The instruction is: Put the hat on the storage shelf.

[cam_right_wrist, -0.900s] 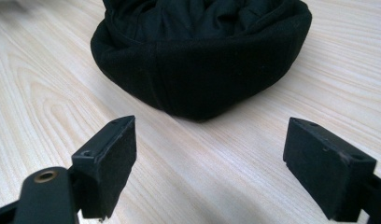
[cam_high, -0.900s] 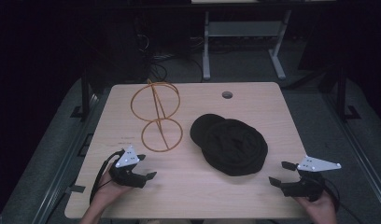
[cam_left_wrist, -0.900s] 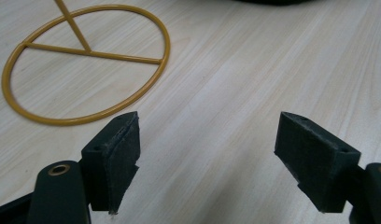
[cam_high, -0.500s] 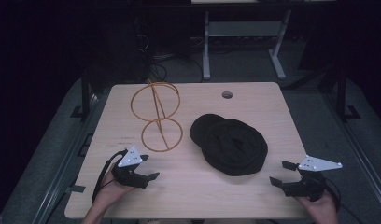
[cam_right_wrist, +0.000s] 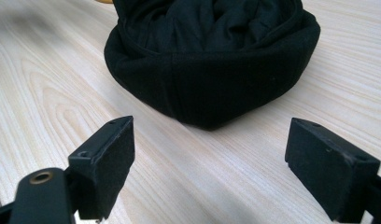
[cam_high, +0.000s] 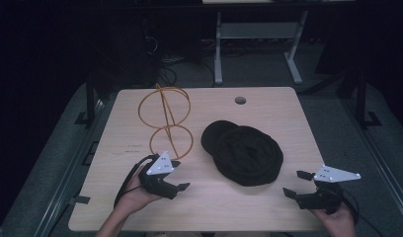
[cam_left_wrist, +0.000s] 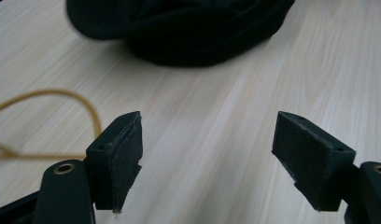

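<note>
Dark surroundings frame a pale wood-grain table (cam_high: pixel 268 207), behind which the legs of a grey metal stand (cam_high: pixel 254 44) are seen on the floor. A small round grommet hole (cam_high: pixel 240 100) is set into the tabletop near its far edge. Left of centre, an orange wire frame (cam_high: pixel 166 121) made of joined hoops is placed, its larger hoop raised upright and a smaller hoop nearer the person. Just right of it, around the middle of the table, a black cloth hat (cam_high: pixel 244 153) is laid in a soft heap, apart from both grippers. At the near left, the left gripper (cam_high: pixel 182 186) is held low by a hand (cam_high: pixel 133 195), its jaws spread wide and empty, aimed toward the right; in the left gripper view the jaw pads (cam_left_wrist: pixel 125 158) are seen parted over bare wood, with the hat (cam_left_wrist: pixel 188 28) farther ahead and a curve of the wire frame (cam_left_wrist: pixel 62 100) to the left. At the near right, the right gripper (cam_high: pixel 296 183) is held by the other hand (cam_high: pixel 338 219), its jaws likewise wide apart with nothing between them, pointed left toward the hat. In the right gripper view the hat (cam_right_wrist: pixel 212 60) is seen straight ahead, near the pads (cam_right_wrist: pixel 111 163) but not touched.
</note>
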`<state>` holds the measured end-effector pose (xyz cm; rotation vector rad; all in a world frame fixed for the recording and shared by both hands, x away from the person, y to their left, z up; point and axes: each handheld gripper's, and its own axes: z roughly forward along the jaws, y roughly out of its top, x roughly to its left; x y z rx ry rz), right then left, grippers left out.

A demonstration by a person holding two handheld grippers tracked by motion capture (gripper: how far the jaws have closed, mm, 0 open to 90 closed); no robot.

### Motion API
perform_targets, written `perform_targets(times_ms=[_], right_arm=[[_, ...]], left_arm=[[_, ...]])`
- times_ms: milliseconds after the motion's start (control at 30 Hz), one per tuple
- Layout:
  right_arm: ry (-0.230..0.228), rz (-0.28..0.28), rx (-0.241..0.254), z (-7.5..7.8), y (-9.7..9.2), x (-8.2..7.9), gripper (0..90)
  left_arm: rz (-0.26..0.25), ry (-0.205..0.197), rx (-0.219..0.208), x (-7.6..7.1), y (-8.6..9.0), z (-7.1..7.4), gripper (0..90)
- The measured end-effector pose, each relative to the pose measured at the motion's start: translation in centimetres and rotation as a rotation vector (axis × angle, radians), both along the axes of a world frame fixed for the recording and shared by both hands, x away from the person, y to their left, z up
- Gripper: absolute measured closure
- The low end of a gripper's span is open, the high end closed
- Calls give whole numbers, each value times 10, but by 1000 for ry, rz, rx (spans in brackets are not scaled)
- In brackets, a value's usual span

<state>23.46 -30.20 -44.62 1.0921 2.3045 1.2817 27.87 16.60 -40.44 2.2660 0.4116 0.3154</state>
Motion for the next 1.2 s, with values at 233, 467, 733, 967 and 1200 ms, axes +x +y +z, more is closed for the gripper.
perform_targets(times_ms=[233, 467, 733, 967, 1200], right_arm=[[-3, 4, 9, 1, -2, 0, 155], [-16, 7, 20, 2, -4, 0, 155], [-18, 8, 14, 3, -5, 0, 155], [-22, 14, 26, 4, -4, 1, 155], [-18, 17, 24, 4, -5, 2, 155]], left_arm=[[-73, 1, 21, 7, -36, 4, 262], [-128, 19, 21, 16, -70, 6, 266], [-188, 35, 36, 28, -106, 8, 294], [-222, 81, 50, 40, -132, 3, 321], [-266, 113, 70, 46, -157, -2, 366]])
